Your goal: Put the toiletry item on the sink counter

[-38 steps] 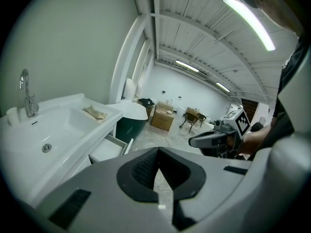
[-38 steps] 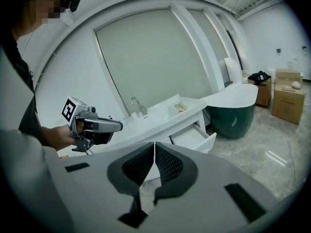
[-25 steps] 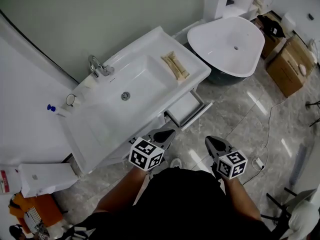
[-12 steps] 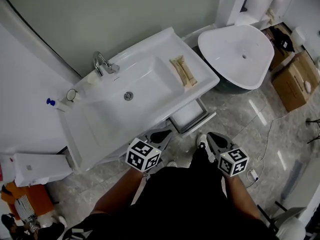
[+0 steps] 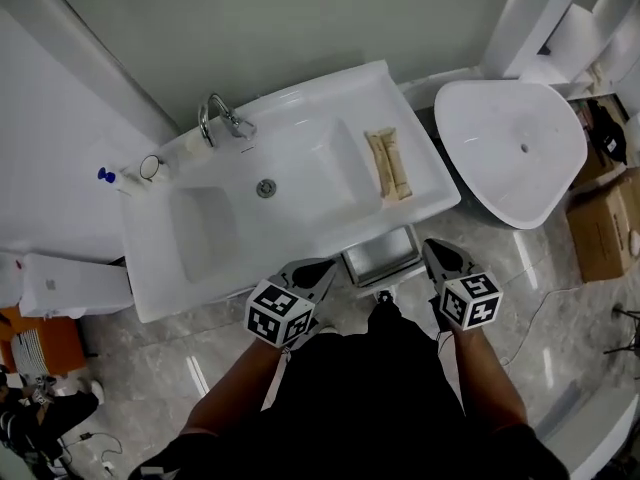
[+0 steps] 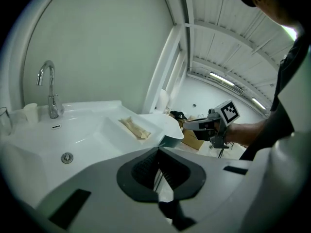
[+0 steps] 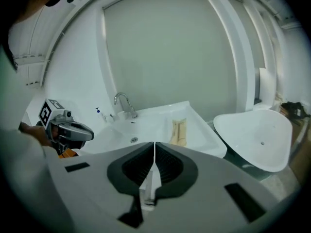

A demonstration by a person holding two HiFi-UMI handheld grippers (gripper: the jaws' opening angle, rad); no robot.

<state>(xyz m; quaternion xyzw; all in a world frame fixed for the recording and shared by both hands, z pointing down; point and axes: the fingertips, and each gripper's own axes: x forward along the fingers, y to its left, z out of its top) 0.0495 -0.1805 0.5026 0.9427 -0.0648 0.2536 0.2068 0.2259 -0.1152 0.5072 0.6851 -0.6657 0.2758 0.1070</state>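
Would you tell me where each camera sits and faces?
Head view: on the head, steeply down at the sink; left tongs, right tongs, forearms show.
Left gripper view: on left tongs, toward the faucet; own jaws, right tongs show.
Right gripper view: on right tongs, toward the sink; own jaws, left tongs show.
All share the toiletry item.

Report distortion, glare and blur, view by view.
Head view: even light, mostly sharp, with glare streaks on the glossy floor. Left gripper view: strong fisheye, black corners, wall lines bowed. Right gripper view: same fisheye and dark vignette; sink counter fairly sharp.
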